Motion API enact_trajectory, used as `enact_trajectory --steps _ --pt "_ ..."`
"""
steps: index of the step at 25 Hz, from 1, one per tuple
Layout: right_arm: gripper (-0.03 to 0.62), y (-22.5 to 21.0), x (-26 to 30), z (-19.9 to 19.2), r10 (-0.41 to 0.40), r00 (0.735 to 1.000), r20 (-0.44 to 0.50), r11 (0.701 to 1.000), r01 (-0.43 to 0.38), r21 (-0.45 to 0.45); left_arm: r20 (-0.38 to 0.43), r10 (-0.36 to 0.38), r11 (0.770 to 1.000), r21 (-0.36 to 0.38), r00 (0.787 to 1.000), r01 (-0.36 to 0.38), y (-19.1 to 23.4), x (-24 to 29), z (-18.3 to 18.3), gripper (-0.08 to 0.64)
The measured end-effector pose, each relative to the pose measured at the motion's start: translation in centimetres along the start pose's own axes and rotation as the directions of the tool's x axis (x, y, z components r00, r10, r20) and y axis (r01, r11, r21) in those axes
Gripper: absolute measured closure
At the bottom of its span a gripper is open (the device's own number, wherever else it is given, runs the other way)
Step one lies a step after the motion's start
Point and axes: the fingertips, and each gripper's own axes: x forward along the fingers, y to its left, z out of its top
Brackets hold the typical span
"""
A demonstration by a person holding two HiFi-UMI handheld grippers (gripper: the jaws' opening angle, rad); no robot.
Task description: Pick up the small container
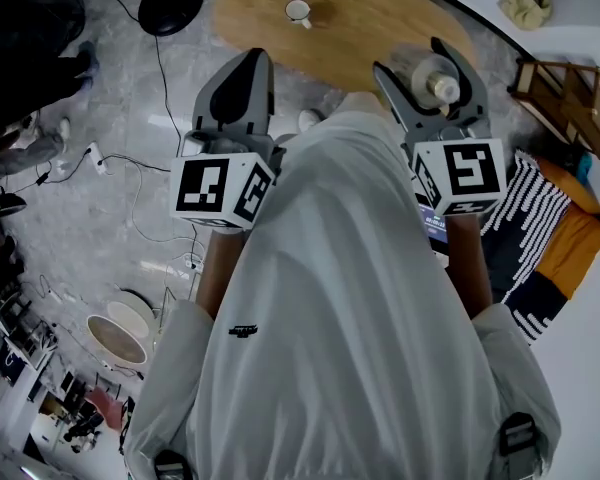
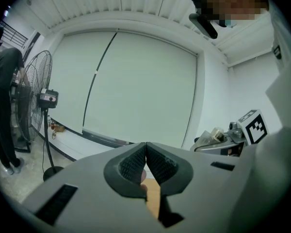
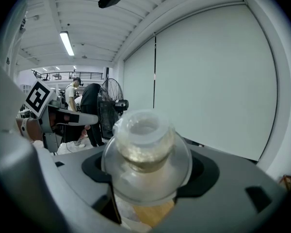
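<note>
The small container (image 3: 145, 152) is a clear plastic jar with a wide ribbed neck. My right gripper (image 3: 148, 173) is shut on it, the jaws pressing on its round body from both sides, and holds it up in the air. In the head view the container (image 1: 432, 78) shows between the right gripper's (image 1: 430, 60) jaws, above the wooden table (image 1: 365, 28). My left gripper (image 1: 246, 63) hangs level beside it, shut with nothing in it; in its own view the ribbed pads (image 2: 157, 164) meet.
A white cup (image 1: 299, 11) stands on the far side of the table. A black round stand base (image 1: 171, 3) and cables lie on the floor to the left. A standing fan (image 2: 36, 93) and a person in black (image 2: 2, 106) are nearby. A striped cushion (image 1: 540, 218) lies on the right.
</note>
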Motion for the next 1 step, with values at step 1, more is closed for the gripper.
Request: enact_trajectory --steps 1 --pt "0.250 -0.06 -0.06 0.01 0.000 1.000 -0.001 1.000 0.000 0.001 0.001 -0.001 1.000 0.000 1.000 0.001 -0.10 0.04 0.07 0.540"
